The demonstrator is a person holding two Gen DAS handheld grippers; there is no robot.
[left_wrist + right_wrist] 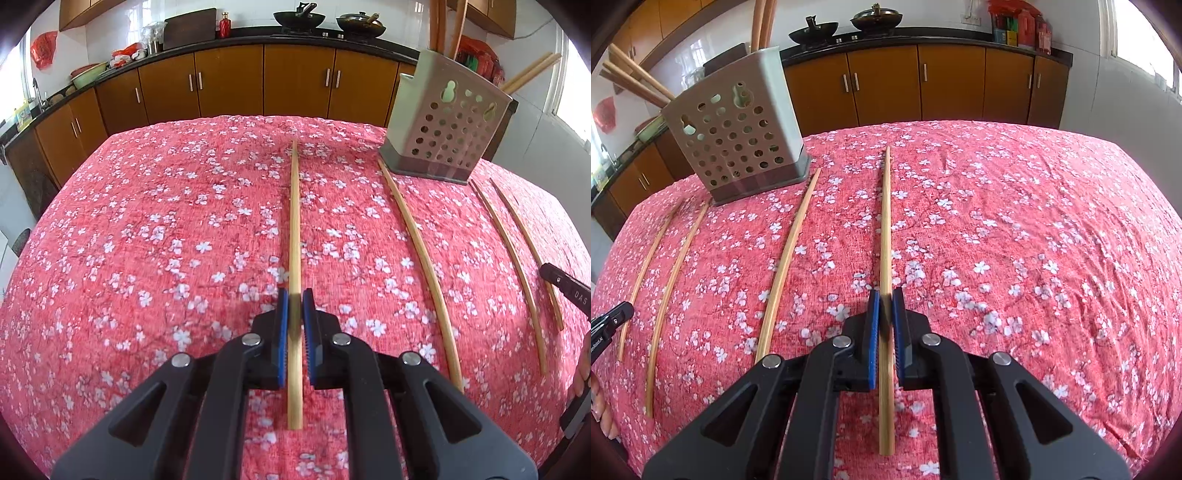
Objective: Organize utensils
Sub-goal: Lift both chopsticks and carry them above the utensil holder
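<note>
My left gripper [295,295] is shut on a long wooden chopstick [294,221] that points away from me across the red flowered cloth [147,240]. In the same way, my right gripper [885,295] is shut on another chopstick [885,221]. Two loose chopsticks [417,254] [511,266] lie between the held ones, roughly parallel to them; they show in the right wrist view as chopsticks [786,258] [674,284]. A grey perforated utensil holder [450,125] [738,136] stands beyond them with several chopsticks [439,22] sticking out of it.
The table ends just behind the holder. Across the room runs a dark counter [258,35] over brown cabinets [229,81], with two woks [299,16] on the stove. A person's fingers [600,402] show at the left edge of the right wrist view.
</note>
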